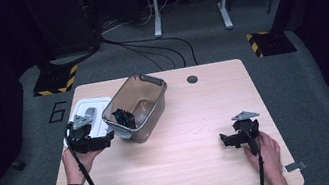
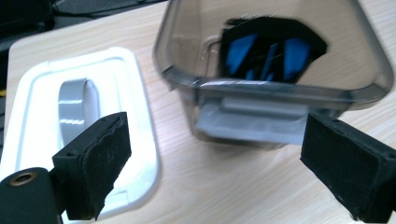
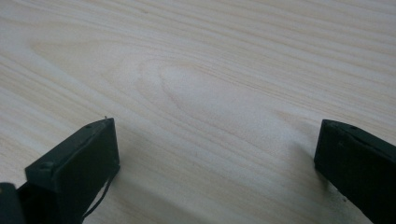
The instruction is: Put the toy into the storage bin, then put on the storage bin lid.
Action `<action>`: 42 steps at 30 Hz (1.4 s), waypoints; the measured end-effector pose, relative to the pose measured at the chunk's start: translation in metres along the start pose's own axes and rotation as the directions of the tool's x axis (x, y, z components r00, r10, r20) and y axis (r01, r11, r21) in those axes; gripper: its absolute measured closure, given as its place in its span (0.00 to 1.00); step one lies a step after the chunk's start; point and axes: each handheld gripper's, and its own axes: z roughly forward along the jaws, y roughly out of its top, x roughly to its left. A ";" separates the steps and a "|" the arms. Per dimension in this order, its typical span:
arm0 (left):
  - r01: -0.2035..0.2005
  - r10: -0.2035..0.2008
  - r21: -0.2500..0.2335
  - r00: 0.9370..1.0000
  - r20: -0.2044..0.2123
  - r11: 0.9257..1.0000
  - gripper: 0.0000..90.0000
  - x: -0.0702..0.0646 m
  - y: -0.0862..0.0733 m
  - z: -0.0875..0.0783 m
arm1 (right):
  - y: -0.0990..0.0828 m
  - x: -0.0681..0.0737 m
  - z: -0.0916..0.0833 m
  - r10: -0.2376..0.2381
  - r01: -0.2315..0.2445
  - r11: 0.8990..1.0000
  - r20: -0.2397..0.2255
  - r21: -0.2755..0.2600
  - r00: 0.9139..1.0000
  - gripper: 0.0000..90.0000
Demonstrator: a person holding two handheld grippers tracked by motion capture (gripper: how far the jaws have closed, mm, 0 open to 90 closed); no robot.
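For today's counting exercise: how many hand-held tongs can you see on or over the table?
2. The left tongs are at the table's left edge, between the white lid and the grey plastic bin. The right tongs rest on bare wood near the right edge.

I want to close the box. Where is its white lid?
In the high view the white lid lies flat near the table's left far corner, just left of the clear grey box, with the left gripper beside it.
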 end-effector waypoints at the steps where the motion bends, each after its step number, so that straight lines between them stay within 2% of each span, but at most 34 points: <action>1: 0.013 -0.013 -0.004 1.000 -0.006 1.000 0.10 0.007 -0.004 0.000 | 0.000 0.000 0.000 0.000 0.000 1.000 0.000 0.001 1.000 0.00; 3: 0.032 -0.032 -0.003 0.999 -0.023 0.999 0.10 0.016 -0.007 0.002 | 0.000 0.000 0.000 0.000 0.000 1.000 0.000 0.001 1.000 0.00; 4: 0.032 -0.032 -0.003 0.999 -0.023 0.999 0.10 0.016 -0.007 0.002 | 0.000 0.000 0.000 0.000 0.000 1.000 0.000 0.000 1.000 0.00; 7: 0.063 -0.062 0.007 0.997 -0.052 0.998 0.10 0.032 -0.013 0.007 | 0.000 0.000 0.000 0.000 0.000 1.000 0.000 0.001 1.000 0.00; 9: 0.066 -0.066 0.010 0.996 -0.061 0.998 0.11 0.036 -0.015 0.009 | 0.000 0.000 0.000 0.000 0.000 1.000 0.000 0.001 1.000 0.00; 10: 0.080 -0.080 0.004 0.994 -0.080 0.997 0.11 0.042 -0.017 0.014 | 0.000 0.000 0.000 0.003 -0.003 1.000 0.000 0.001 1.000 0.00; 17: 0.090 -0.086 0.030 0.990 -0.110 0.996 0.14 0.059 -0.020 0.031 | 0.000 0.000 0.000 0.002 -0.002 1.000 -0.002 0.002 1.000 0.00; 18: 0.097 -0.092 0.036 0.989 -0.115 0.995 0.15 0.066 -0.020 0.037 | 0.000 0.000 0.000 0.002 -0.002 1.000 -0.002 0.001 1.000 0.00; 21: 0.105 -0.100 0.034 0.987 -0.127 0.994 0.16 0.070 -0.021 0.045 | 0.000 0.000 0.000 0.002 -0.002 1.000 -0.002 0.002 1.000 0.00; 23: 0.105 -0.096 0.062 0.986 -0.135 0.992 0.16 0.076 -0.023 0.056 | 0.000 0.000 0.000 0.002 -0.002 1.000 -0.002 0.001 1.000 0.00; 24: 0.122 -0.113 0.055 0.984 -0.140 0.991 0.16 0.078 -0.025 0.060 | 0.000 0.000 0.000 0.002 -0.002 1.000 -0.002 0.002 1.000 0.00; 29: 0.120 -0.107 0.076 0.982 -0.154 0.990 0.16 0.085 -0.028 0.072 | 0.001 0.000 0.001 -0.003 0.003 1.000 -0.003 -0.001 1.000 0.00; 31: 0.167 -0.153 0.079 0.976 -0.152 0.983 0.16 0.094 -0.028 0.080 | 0.001 0.000 0.001 -0.004 0.004 1.000 -0.004 -0.001 1.000 0.00; 33: 0.182 -0.170 0.061 0.972 -0.163 0.981 0.17 0.098 -0.027 0.084 | 0.001 0.000 0.001 -0.004 0.004 1.000 -0.004 -0.001 1.000 0.00; 35: 0.166 -0.154 0.056 0.973 -0.175 0.985 0.18 0.100 -0.027 0.087 | 0.001 0.000 0.001 -0.004 0.004 1.000 -0.004 -0.001 1.000 0.00; 36: 0.183 -0.171 0.062 0.971 -0.166 0.981 0.18 0.103 -0.027 0.090 | 0.001 0.000 0.001 -0.004 0.004 1.000 -0.004 -0.001 1.000 0.00; 37: 0.183 -0.171 0.062 0.971 -0.166 0.981 0.18 0.103 -0.027 0.090 | 0.001 0.000 0.001 -0.004 0.004 1.000 -0.004 -0.001 1.000 0.00; 39: 0.217 -0.205 0.058 0.965 -0.162 0.974 0.18 0.107 -0.026 0.093 | 0.001 0.000 0.001 -0.004 0.004 1.000 -0.004 -0.001 1.000 0.00; 40: 0.225 -0.212 0.055 0.961 -0.176 0.973 0.20 0.110 -0.025 0.096 | 0.001 0.000 0.001 -0.004 0.004 1.000 -0.004 -0.001 1.000 0.00; 42: 0.217 -0.198 0.075 0.959 -0.203 0.973 0.25 0.111 -0.024 0.099 | 0.001 0.000 0.001 -0.004 0.004 1.000 -0.004 -0.001 1.000 0.00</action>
